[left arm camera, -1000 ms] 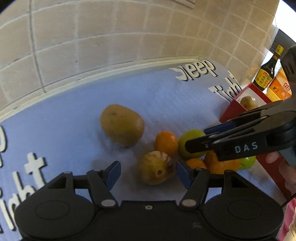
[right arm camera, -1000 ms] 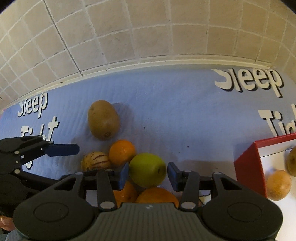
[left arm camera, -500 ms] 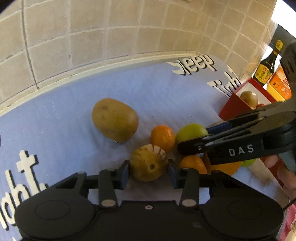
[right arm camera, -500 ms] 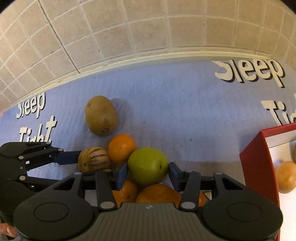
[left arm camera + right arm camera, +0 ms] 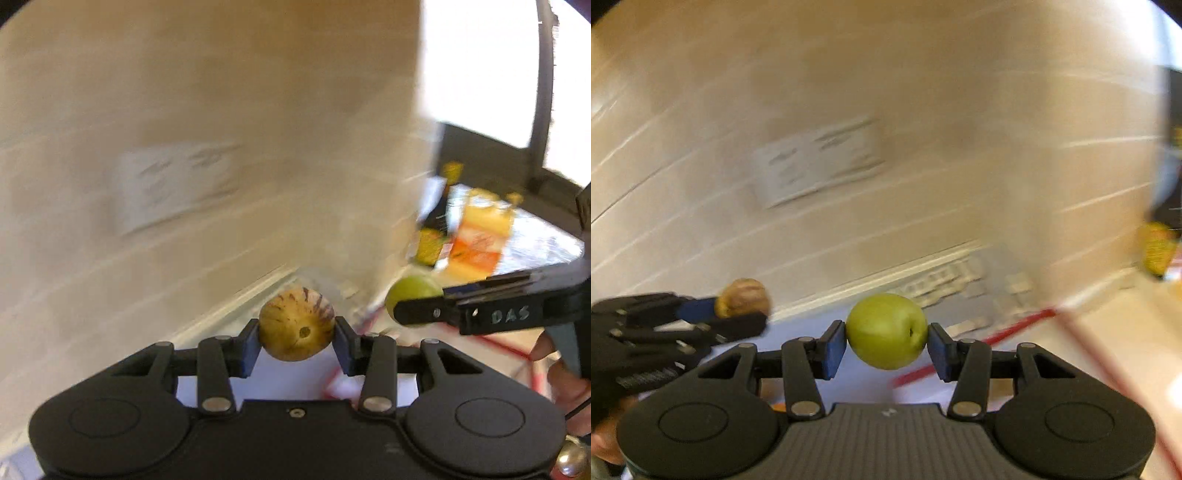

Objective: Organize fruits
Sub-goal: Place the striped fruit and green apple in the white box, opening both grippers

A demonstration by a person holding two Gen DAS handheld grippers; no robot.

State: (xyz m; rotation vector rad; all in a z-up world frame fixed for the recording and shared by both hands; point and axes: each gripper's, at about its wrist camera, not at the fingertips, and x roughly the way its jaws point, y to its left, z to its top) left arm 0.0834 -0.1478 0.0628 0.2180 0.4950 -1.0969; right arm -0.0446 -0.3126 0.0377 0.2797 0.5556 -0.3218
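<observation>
My left gripper [image 5: 296,341] is shut on a small yellow striped melon [image 5: 296,324] and holds it up in the air in front of the tiled wall. My right gripper [image 5: 886,343] is shut on a green apple [image 5: 885,331], also lifted. The right gripper with the apple [image 5: 413,295] shows at the right of the left wrist view. The left gripper with the melon [image 5: 742,297] shows at the left of the right wrist view. The red-edged box [image 5: 1027,321] lies blurred below and to the right.
Both views are motion-blurred. A white wall socket [image 5: 173,184] sits on the tiled wall. A dark sauce bottle [image 5: 437,221] and an orange carton [image 5: 480,240] stand at the right. An orange [image 5: 777,406] peeks out under the right gripper.
Both grippers have lifted their fruit off the blue mat and swung up and to the right. The left gripper closed on the melon. The mat and other fruit have dropped out of view.
</observation>
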